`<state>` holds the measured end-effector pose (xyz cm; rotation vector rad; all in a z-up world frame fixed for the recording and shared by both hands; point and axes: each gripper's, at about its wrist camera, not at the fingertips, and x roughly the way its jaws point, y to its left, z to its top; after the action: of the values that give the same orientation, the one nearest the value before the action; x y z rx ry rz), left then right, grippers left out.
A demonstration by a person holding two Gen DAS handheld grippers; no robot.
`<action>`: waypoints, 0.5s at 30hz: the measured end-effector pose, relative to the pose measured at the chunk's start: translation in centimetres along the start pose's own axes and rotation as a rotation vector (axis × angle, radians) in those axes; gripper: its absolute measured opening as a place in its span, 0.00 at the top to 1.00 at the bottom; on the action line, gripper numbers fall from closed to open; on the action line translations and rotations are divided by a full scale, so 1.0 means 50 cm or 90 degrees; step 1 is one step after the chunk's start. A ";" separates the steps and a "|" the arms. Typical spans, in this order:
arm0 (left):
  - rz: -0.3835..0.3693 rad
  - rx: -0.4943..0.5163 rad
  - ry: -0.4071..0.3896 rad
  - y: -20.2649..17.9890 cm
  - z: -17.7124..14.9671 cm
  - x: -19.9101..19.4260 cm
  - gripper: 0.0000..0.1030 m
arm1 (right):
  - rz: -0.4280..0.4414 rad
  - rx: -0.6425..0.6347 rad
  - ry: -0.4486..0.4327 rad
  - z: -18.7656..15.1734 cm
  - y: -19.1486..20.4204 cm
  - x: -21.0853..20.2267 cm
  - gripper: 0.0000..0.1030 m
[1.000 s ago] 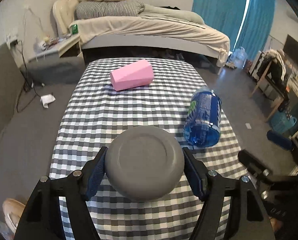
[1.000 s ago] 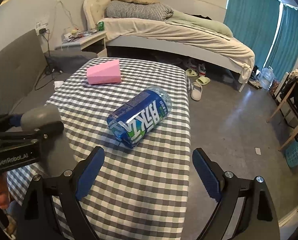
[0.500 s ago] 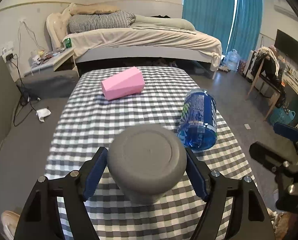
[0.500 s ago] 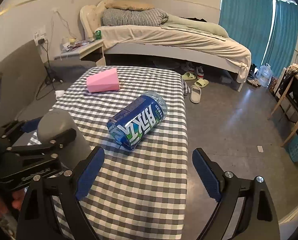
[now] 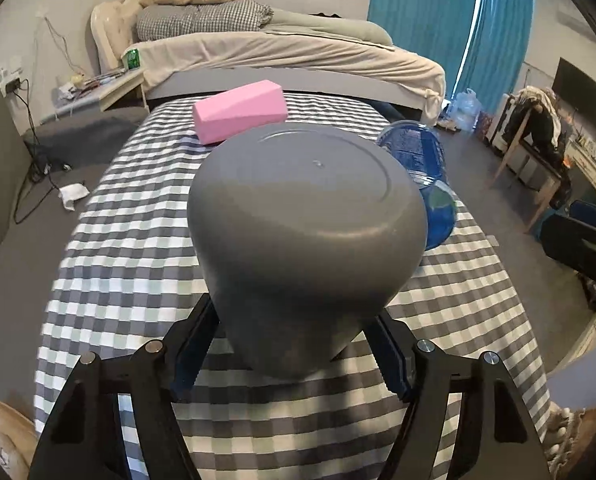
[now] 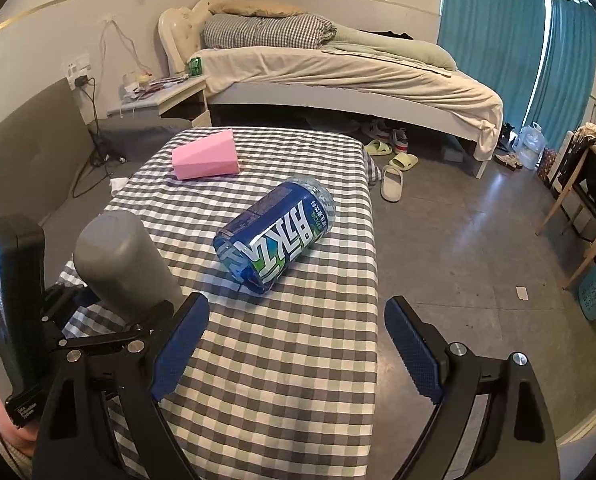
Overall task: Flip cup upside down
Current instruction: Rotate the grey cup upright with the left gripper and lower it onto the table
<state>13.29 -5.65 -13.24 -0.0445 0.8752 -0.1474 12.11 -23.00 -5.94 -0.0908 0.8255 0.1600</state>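
Note:
A grey cup point(image 5: 306, 232) fills the middle of the left wrist view, its flat base turned up and toward the camera. My left gripper point(image 5: 290, 344) is shut on its sides, holding it tilted above the checkered table point(image 5: 110, 280). In the right wrist view the same cup point(image 6: 122, 260) is at the left, base up and leaning, held by the left gripper point(image 6: 110, 312). My right gripper point(image 6: 298, 344) is open and empty over the table's front right part.
A blue bottle point(image 6: 276, 240) lies on its side mid-table, also seen in the left wrist view point(image 5: 426, 172). A pink wedge block point(image 6: 206, 156) lies at the far end. A bed point(image 6: 338, 68) stands behind; slippers point(image 6: 394, 172) lie on the floor to the right.
My left gripper has tipped the cup further, so its base now faces up and looms closer to the camera. The right gripper has stayed open and nearly still.

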 end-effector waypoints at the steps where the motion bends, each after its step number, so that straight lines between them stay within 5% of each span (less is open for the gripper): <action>1: -0.006 -0.003 0.000 -0.003 0.000 0.002 0.28 | -0.002 0.001 0.000 0.000 -0.002 0.000 0.13; 15: 0.020 -0.005 0.024 0.001 -0.022 -0.004 0.19 | 0.020 0.042 -0.015 -0.002 -0.013 -0.010 0.13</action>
<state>12.33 -5.55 -13.79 -0.0352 0.9134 -0.1159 11.83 -23.73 -5.64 -0.0133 0.8078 0.1632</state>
